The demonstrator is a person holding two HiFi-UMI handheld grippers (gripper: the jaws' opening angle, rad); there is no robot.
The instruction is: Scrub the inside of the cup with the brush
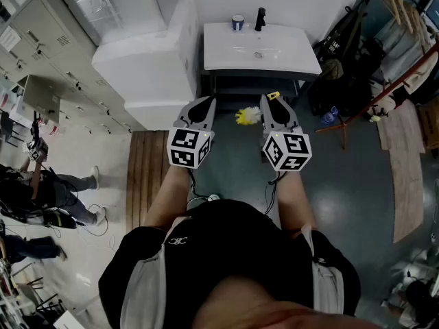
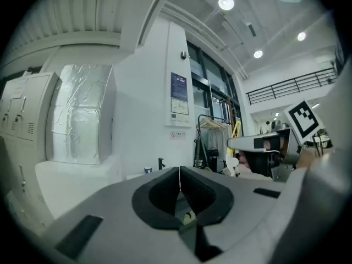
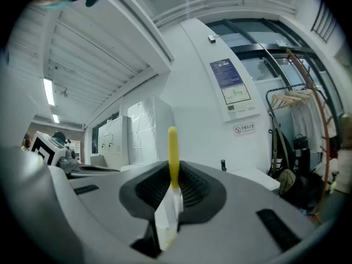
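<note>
My right tool (image 1: pixel 271 100) clamps brush (image 1: pixel 247 116); my left tool (image 1: pixel 203 101) closed, empty. Approach step: next, I reach cup (image 1: pixel 238 22) on sink (image 1: pixel 288 57).

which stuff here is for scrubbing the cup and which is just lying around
For the job: small blue cup on the white sink; yellow-handled brush in the right tool.
Just lying about: wooden slatted floor mat; dark bags; grey lockers; black tap.

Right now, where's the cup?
In the head view, the cup stands on the white sink at its back edge, just left of the black tap.
</note>
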